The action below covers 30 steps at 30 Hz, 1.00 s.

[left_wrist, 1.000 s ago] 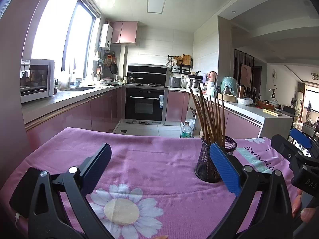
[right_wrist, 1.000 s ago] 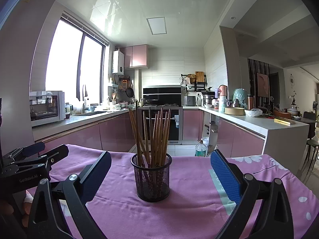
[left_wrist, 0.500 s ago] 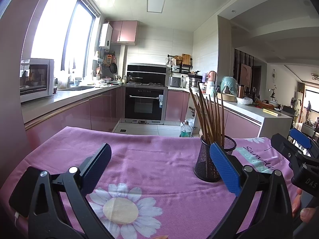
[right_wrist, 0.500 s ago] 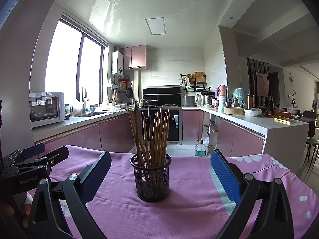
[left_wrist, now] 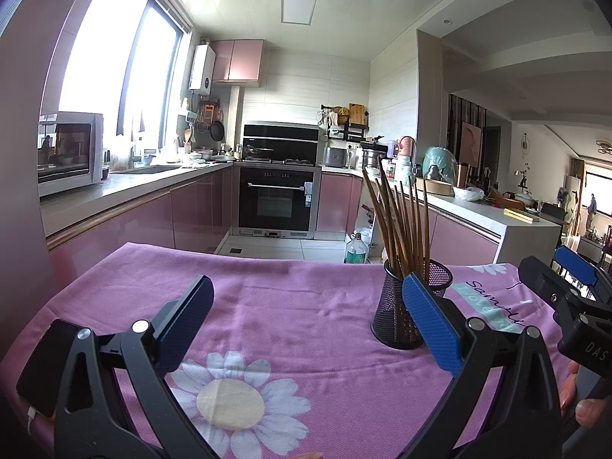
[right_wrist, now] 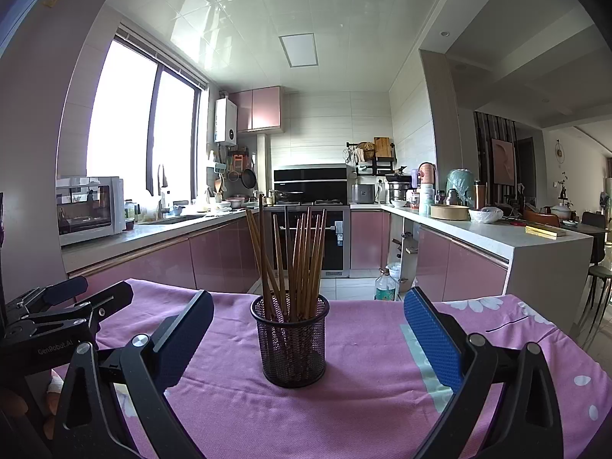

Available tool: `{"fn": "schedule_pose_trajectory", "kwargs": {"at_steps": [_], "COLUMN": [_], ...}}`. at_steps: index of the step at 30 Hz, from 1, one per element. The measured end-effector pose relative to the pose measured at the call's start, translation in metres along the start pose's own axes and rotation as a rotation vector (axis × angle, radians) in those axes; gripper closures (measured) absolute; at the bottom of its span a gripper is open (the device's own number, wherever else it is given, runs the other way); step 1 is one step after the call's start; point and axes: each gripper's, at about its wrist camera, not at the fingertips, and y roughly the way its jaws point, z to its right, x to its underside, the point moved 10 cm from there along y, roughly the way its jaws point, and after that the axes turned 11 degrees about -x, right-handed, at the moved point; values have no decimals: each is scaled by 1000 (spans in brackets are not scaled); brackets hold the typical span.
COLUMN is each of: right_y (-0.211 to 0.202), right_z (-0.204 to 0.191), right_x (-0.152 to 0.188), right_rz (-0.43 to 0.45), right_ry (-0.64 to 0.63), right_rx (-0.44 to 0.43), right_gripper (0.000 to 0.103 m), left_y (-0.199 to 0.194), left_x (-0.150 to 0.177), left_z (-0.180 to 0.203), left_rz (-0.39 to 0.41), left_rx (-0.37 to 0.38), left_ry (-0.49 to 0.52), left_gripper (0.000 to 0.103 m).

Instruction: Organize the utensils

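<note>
Left wrist view: left gripper point(left_wrist: 306, 319) low over the bench point(left_wrist: 290, 298), draped in a purple flowered cloth, jaws spread wide and holding nothing. Mesh cup point(left_wrist: 397, 306) upright toward the right, partly hidden behind the right blue pad; brown chopsticks point(left_wrist: 397, 222) fanned out of it, leaning leftward. Right gripper point(left_wrist: 566, 290) just visible at the far right edge, with fingertips of the holding hand point(left_wrist: 581, 405) below it. Nothing else loose on the cloth in sight.

Risk from here: light, tall cup, top-heavy with the sticks; easily tipped by a sideways brush from a pad or by a pull on a single stick at an angle, spilling the bundle across the cloth. Thin, smooth sticks also likely to slip or scissor between flat pads.

Right wrist view: right gripper point(right_wrist: 308, 329) level, aimed straight at the mesh cup point(right_wrist: 290, 340), which stands centred between the released jaws, apart from both pads. Chopsticks point(right_wrist: 294, 256) rising well above pad height. Left gripper point(right_wrist: 76, 302) at the left edge, angled inward. Both tools held low and near horizontal, short of the cup.
</note>
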Motion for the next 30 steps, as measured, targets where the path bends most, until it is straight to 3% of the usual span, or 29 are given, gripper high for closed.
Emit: {"fn": "schedule_pose_trajectory", "kwargs": {"at_steps": [30], "right_y": [2], "right_z": [-1], "right_x": [0], "right_rz": [-2], "right_ry": [5], "right_rx": [-1], "right_gripper": [7], "left_y": [-1], "left_x": [1], "left_z": [1], "left_rz": [0], "left_rx": [1], "left_ry": [-1], "left_gripper": [6]}}
